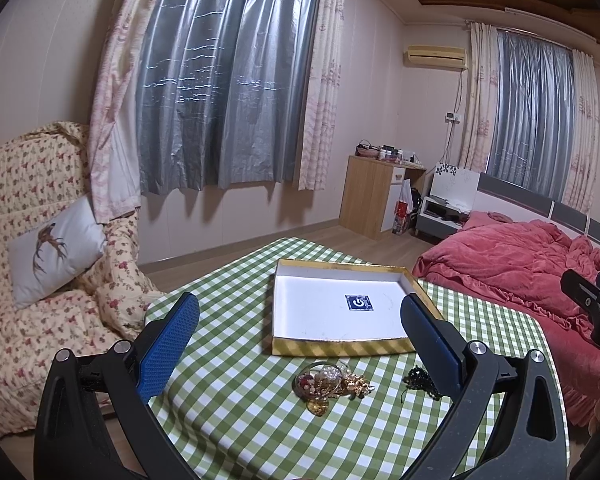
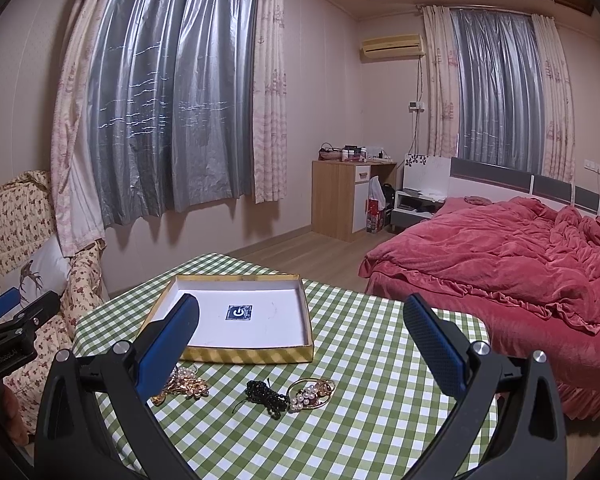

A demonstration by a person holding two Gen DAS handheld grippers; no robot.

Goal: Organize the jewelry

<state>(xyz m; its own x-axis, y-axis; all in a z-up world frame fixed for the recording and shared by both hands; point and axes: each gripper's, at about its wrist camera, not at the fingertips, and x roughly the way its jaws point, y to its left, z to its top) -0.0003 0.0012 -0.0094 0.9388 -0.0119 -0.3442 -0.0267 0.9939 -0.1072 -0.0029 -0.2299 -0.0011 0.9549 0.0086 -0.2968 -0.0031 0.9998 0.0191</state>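
A shallow gold-edged box with a white inside and a blue sticker lies on the green checked table; it also shows in the right wrist view. In front of it lie a gold and pearl jewelry pile, a black bead string, and in the right wrist view a gold pile, the black bead string and a pearl and gold ring piece. My left gripper is open above the jewelry. My right gripper is open above the beads. Both hold nothing.
A floral sofa with a pillow stands left of the table. A bed with a red quilt stands to the right. A wooden cabinet stands at the far wall. The right gripper shows at the left view's right edge.
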